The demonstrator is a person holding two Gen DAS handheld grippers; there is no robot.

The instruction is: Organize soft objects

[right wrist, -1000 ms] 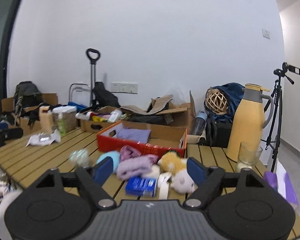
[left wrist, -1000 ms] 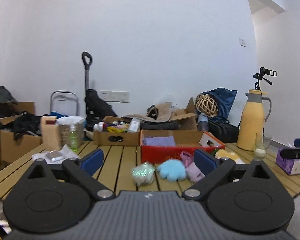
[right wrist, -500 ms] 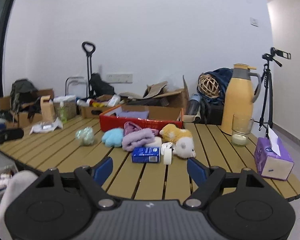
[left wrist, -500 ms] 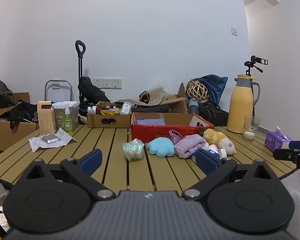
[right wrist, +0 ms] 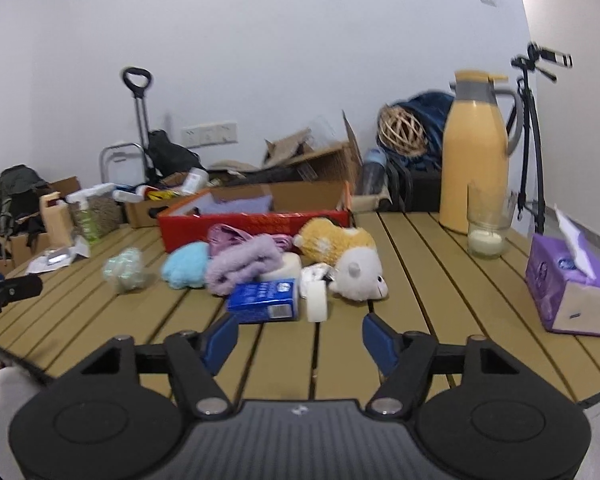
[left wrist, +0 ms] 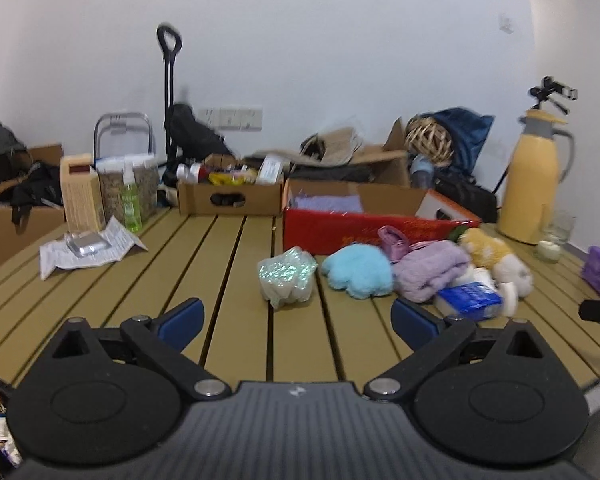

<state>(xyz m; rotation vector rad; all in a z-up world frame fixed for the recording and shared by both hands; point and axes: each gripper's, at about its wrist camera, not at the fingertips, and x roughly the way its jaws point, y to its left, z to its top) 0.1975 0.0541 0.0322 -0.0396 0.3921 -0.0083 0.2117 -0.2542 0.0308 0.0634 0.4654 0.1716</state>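
Observation:
Soft things lie in a heap mid-table: a shiny pale green pouf (left wrist: 287, 277), a light blue fluffy toy (left wrist: 358, 271), a lilac rolled towel (left wrist: 430, 270), a pink pouch (left wrist: 394, 240) and a yellow-and-white plush (left wrist: 496, 258). In the right wrist view they are the pouf (right wrist: 125, 269), blue toy (right wrist: 186, 265), towel (right wrist: 244, 264) and plush (right wrist: 342, 258). Behind them stands a red cardboard box (left wrist: 364, 224) with a lilac cloth inside. My left gripper (left wrist: 296, 320) is open and empty, short of the pouf. My right gripper (right wrist: 300, 338) is open and empty, just before a blue carton (right wrist: 265, 306).
A tape roll (right wrist: 316, 301) stands by the carton. A yellow thermos (right wrist: 476, 152), glass candle (right wrist: 486, 226) and purple tissue box (right wrist: 568, 292) are at the right. A brown box (left wrist: 230, 196), bottles and a paper sheet (left wrist: 88, 250) are at the left. The slatted table (left wrist: 228, 264) ends near me.
Both grippers have tilted downward and moved closer over the table after pulling back; the heap now looks larger and nearer. Both stay open and empty.

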